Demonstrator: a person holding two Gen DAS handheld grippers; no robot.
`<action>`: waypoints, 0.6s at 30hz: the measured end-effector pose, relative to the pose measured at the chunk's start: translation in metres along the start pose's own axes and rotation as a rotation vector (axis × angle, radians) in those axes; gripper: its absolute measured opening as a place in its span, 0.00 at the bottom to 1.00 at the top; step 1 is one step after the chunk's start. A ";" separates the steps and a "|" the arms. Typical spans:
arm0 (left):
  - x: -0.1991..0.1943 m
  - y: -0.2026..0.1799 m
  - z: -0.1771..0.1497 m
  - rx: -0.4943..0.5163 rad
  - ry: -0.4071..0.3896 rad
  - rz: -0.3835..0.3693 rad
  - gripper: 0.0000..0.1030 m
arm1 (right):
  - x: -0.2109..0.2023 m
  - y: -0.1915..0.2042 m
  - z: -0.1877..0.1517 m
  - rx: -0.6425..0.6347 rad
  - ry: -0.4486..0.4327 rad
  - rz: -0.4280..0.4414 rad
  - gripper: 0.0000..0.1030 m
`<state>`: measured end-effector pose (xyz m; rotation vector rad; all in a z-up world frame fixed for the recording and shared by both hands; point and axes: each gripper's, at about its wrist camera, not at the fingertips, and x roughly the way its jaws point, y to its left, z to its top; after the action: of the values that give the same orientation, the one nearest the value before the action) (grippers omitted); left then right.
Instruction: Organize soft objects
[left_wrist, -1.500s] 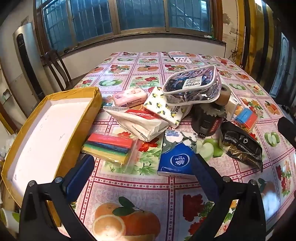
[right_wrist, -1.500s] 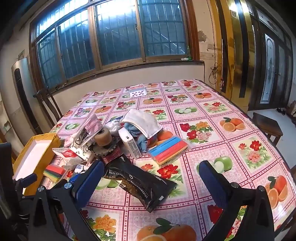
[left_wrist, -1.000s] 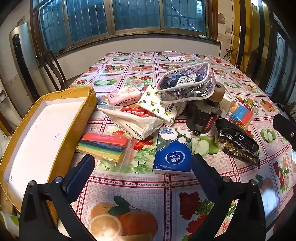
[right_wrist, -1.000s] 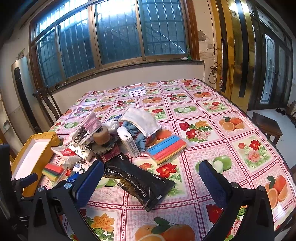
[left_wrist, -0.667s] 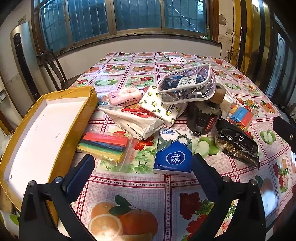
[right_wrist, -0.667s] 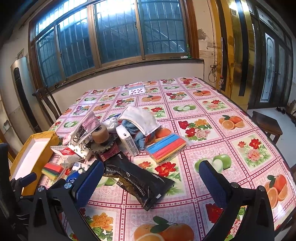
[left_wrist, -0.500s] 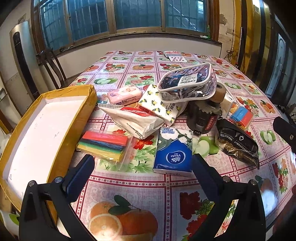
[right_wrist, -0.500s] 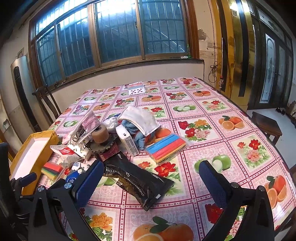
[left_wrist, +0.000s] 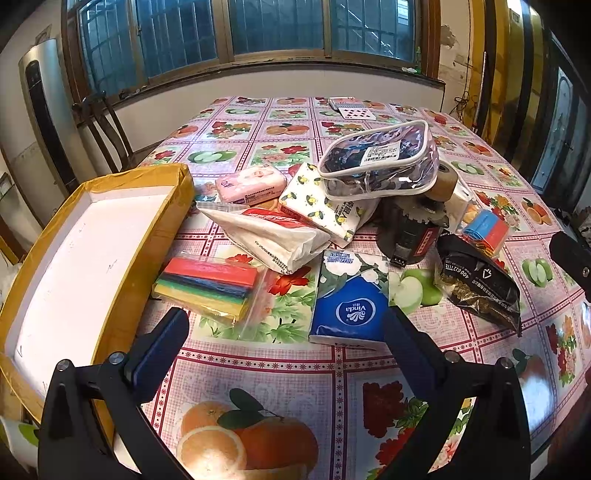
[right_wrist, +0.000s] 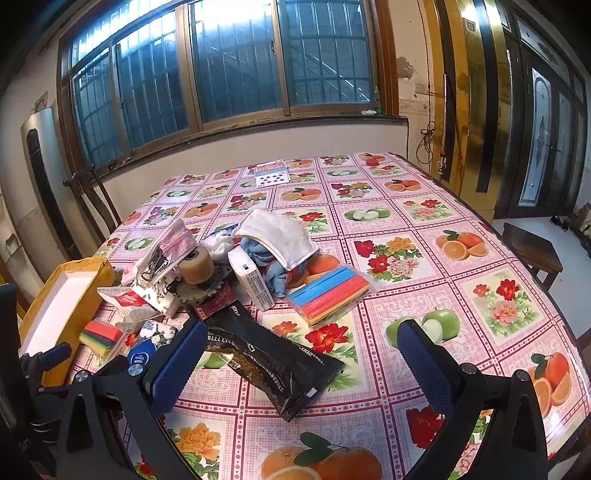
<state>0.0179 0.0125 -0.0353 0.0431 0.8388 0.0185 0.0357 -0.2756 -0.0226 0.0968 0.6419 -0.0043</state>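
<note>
Both hand-held grippers, left (left_wrist: 282, 334) and right (right_wrist: 301, 354), are hovering wide open and empty over the table (right_wrist: 424, 229); blue tissue pack (left_wrist: 349, 302) lying at 12 o'clock of the left.

fruit-print table (left_wrist: 258, 376), tissue pack (left_wrist: 351, 306), tray (left_wrist: 155, 236)

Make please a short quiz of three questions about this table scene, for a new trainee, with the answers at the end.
1. True or false: the yellow box already has soft items inside.
2. What lies directly on top of the lemon-print tissue pack?
A. the clear zip pouch
B. the blue Vinda tissue pack
C. the black packet
3. Fill in: both the left gripper and the right gripper are ____ and hold nothing.

Key
1. False: only its white bottom shows.
2. A
3. open
</note>
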 end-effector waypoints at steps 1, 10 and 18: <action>0.000 0.001 0.000 -0.001 0.004 -0.002 1.00 | 0.000 -0.002 0.000 -0.019 0.001 -0.001 1.00; -0.008 0.055 0.025 -0.122 0.085 -0.157 1.00 | 0.025 -0.026 -0.002 -0.051 0.165 0.187 1.00; 0.010 0.022 0.030 -0.034 0.198 -0.206 1.00 | 0.051 -0.026 0.003 -0.046 0.310 0.255 1.00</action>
<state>0.0469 0.0339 -0.0219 -0.0785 1.0372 -0.1587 0.0772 -0.3002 -0.0524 0.1361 0.9352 0.2761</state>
